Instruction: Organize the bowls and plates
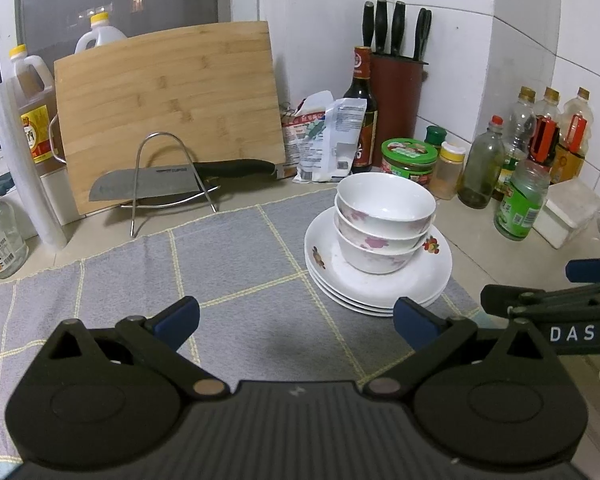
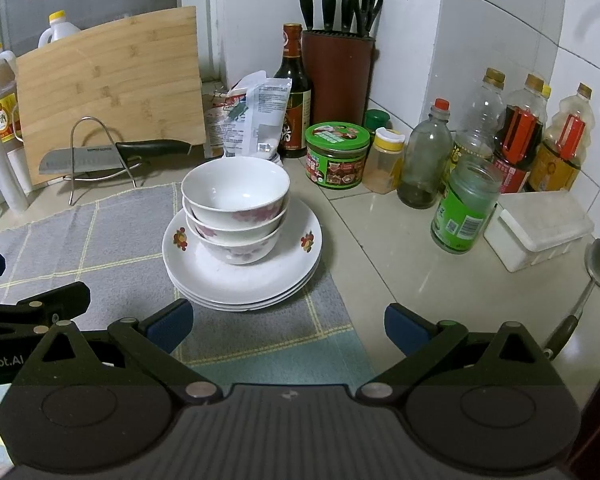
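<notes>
At lower left of the left wrist view, the left gripper [image 1: 296, 322] hangs with its blue-padded fingers spread wide and empty over the gray checked cloth [image 1: 140, 280]. Right of center on that cloth sit three nested glossy white bowls [image 1: 384, 220] with pink flowers, on three stacked round white plates [image 1: 380, 284]. In the right wrist view, the right gripper [image 2: 288, 326] gapes open too, holding nothing, just below the stack.

1. The left wrist view looks forward and down over the left hand-held gripper [image 1: 296, 320], low above the grey cloth [image 1: 140, 280], facing the tiled corner.
2. The right wrist view sits just beside it to the right, nearer the stacked bowls [image 2: 236, 208].
3. Both share the plates [image 1: 380, 284], cutting board [image 1: 168, 108] and knife block [image 2: 336, 76].
</notes>
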`<state>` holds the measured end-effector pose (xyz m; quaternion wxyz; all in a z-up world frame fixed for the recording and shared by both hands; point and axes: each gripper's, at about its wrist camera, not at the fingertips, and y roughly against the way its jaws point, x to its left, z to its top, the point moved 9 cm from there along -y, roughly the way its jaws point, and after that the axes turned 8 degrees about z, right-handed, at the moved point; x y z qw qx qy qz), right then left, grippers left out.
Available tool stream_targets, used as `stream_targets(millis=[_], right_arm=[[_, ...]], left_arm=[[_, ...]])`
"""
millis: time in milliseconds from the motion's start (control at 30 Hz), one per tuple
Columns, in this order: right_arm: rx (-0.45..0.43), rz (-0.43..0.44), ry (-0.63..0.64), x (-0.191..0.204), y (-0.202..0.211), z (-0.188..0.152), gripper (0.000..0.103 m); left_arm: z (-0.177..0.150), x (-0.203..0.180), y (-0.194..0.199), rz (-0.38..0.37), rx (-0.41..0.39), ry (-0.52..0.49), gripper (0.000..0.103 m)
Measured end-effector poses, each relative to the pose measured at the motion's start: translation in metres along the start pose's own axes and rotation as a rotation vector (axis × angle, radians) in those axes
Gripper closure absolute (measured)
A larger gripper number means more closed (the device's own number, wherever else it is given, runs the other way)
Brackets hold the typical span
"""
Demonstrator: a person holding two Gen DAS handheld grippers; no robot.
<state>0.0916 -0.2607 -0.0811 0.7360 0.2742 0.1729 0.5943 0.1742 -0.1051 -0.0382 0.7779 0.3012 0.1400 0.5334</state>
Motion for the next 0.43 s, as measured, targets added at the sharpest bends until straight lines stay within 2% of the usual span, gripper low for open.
stream_targets(millis=[433], right_arm=[[-0.001, -0.008, 0.006, 0.0042, -0.002, 0.0029, 0.0]], left_arm=[[0.0006, 0.0026, -0.0004, 0.001, -0.001, 0.001, 0.001]])
